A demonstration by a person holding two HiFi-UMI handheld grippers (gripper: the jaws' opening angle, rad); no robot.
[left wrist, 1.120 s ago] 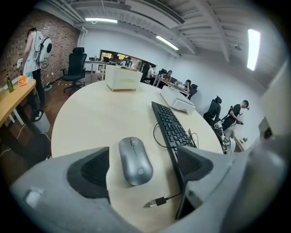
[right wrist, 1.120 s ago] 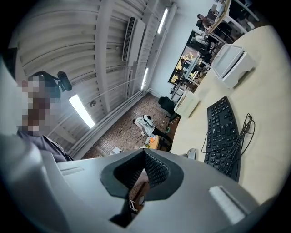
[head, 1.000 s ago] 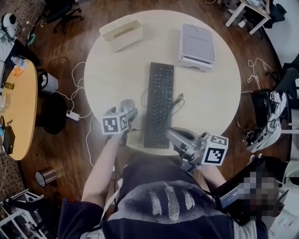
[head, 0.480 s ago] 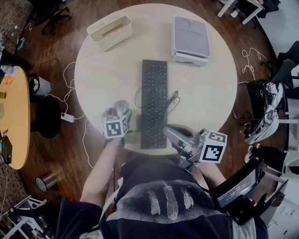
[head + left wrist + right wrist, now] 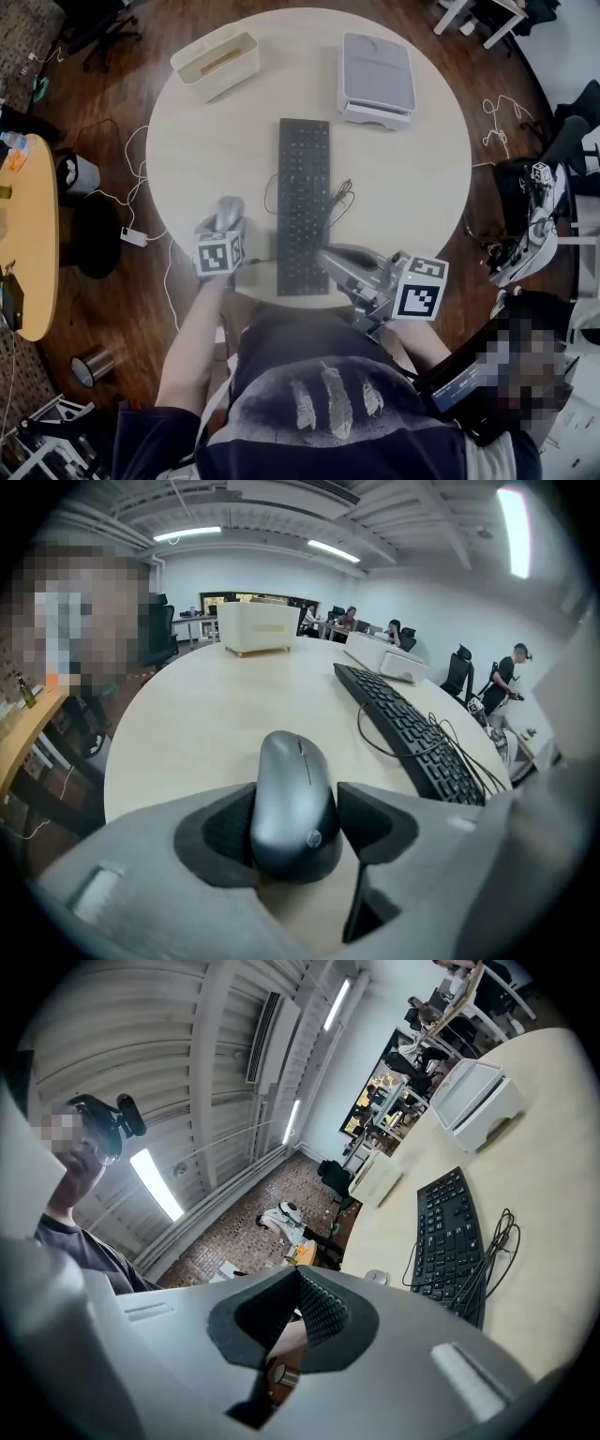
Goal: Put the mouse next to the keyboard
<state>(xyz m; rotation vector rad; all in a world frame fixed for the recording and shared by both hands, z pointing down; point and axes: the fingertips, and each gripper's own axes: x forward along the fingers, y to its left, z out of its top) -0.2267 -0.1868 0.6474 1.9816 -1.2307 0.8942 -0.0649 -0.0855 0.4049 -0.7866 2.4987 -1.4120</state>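
Since the earlier frames, the left hand-held gripper (image 5: 225, 225) had come down over the mouse (image 5: 292, 803), and its jaws had just been closing from wide. They stood at a middling width with both pads against the mouse's flanks. The right hand-held gripper (image 5: 298, 1312) kept its place at the near edge of the worktop (image 5: 412, 169), jaws together with nothing between them.

The mouse lay on the worktop near the front edge, left of the keyboard (image 5: 304, 202) and apart from it. The step in hand appeared to be the grasp. The next move would likely call for a firm hold, then a short carry toward the keyboard's left side.

Count:
- one mouse
- one keyboard
- two hand-held grippers
- one cream box (image 5: 217, 64)
- one grey tray unit (image 5: 376, 80)
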